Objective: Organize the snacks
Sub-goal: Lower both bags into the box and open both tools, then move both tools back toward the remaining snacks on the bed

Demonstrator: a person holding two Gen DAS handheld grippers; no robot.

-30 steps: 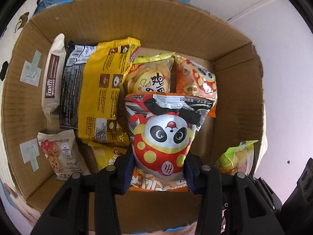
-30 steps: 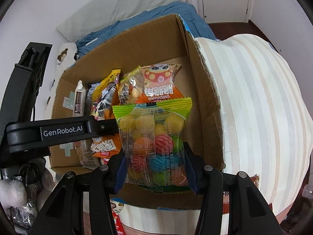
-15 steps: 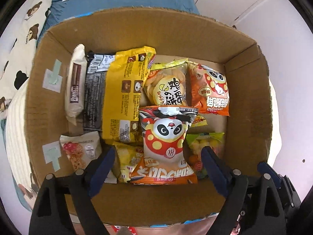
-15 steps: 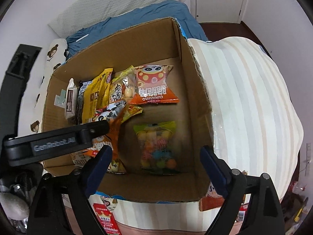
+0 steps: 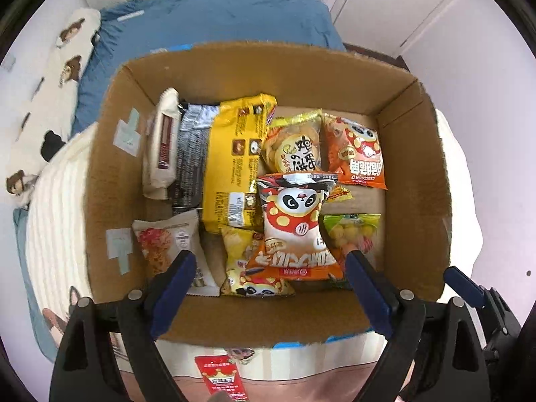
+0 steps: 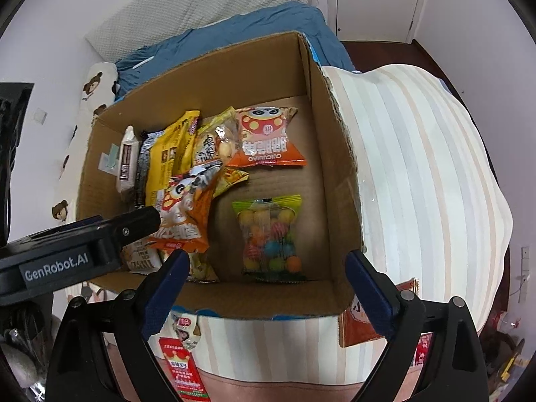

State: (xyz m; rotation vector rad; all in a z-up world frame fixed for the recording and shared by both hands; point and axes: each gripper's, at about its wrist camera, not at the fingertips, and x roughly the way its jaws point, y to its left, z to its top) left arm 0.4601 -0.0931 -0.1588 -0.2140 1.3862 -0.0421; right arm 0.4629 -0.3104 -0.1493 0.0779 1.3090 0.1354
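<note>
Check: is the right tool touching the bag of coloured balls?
Apart. The right wrist view shows the right tool open, raised above the bag of coloured balls lying free on the box floor.

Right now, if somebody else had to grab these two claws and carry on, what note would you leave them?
Left claw: open, nothing in it; its jaws have just been opening, above the panda snack bag lying in the cardboard box.
Right claw: open and empty too, jaws just opened, over the clear bag of coloured balls on the box floor.
Done: both bags are in the box, with the yellow pack and other snacks lined up along the far and left sides.
Left: a few packets lie outside on the striped cover, such as the red packet by the near wall. Those probably go in next.
</note>
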